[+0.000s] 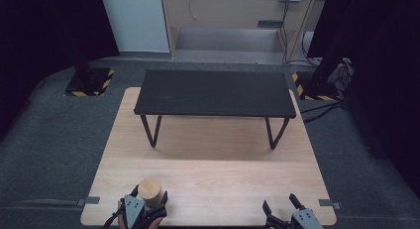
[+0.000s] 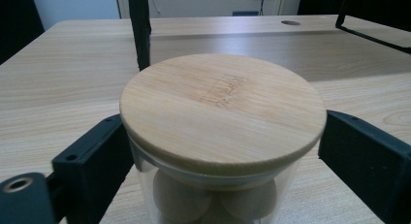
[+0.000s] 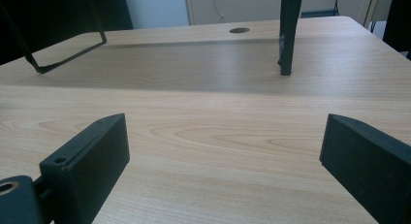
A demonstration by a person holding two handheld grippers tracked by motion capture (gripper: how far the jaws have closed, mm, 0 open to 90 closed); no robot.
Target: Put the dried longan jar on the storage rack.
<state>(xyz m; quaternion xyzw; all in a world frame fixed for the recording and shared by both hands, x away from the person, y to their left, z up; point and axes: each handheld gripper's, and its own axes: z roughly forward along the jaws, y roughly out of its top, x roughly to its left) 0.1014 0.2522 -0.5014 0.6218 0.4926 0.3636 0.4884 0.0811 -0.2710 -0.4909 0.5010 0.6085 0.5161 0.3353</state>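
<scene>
A glass jar [image 1: 149, 191] with a round bamboo lid [image 2: 223, 107] stands near the front left of the wooden tabletop [image 1: 213, 164]. Round pale balls show through its glass. My left gripper [image 1: 149, 193] straddles the jar, one black jaw on each side. In the left gripper view the left jaw lies against the glass, while a small gap shows between the glass and the right jaw. My right gripper [image 1: 279, 201] rests at the front right edge, open, with bare wood between its jaws [image 3: 228, 120].
A low black bench [image 1: 215, 92] on thin metal legs [image 1: 150, 131] stands across the far half of the tabletop. One of its legs rises just behind the jar [image 2: 140, 30], another ahead of the right gripper [image 3: 290, 30]. Grey carpet surrounds the tabletop.
</scene>
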